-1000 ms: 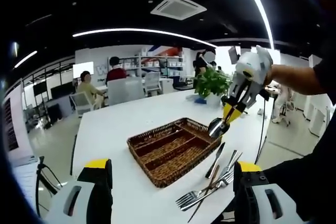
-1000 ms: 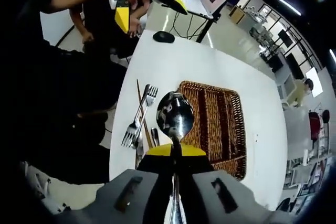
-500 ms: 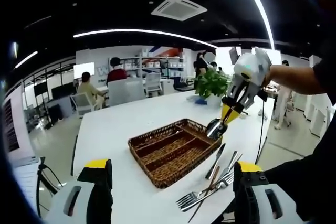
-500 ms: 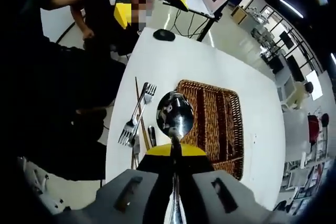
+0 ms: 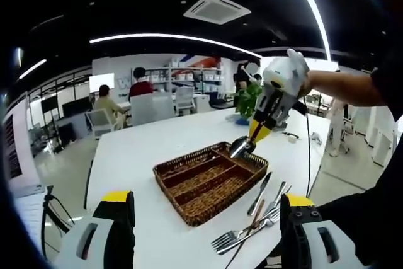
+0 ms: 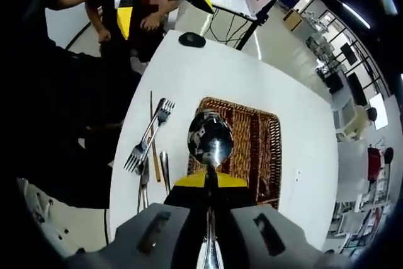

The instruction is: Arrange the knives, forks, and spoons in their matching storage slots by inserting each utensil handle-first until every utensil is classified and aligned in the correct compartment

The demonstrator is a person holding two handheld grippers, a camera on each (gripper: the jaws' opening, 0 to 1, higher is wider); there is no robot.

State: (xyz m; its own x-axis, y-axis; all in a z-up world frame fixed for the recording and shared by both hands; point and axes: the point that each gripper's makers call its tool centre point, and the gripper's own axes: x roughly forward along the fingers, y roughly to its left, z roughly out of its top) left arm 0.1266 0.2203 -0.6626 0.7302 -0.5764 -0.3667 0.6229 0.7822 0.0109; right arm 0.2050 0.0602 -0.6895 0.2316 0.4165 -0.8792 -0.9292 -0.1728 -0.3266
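White table [image 5: 126,155], wicker tray [image 5: 208,181] ahead of the jaws. Right gripper [image 6: 208,184] clamps a spoon [image 6: 210,143], bowl forward, above the tray. Left gripper [image 5: 201,218] gapes wide, empty. Forks [image 6: 148,137] lie loose beside the tray.

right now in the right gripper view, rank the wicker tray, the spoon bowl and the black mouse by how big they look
1. wicker tray
2. spoon bowl, though it is nearest the camera, which inflates it
3. black mouse, farthest away
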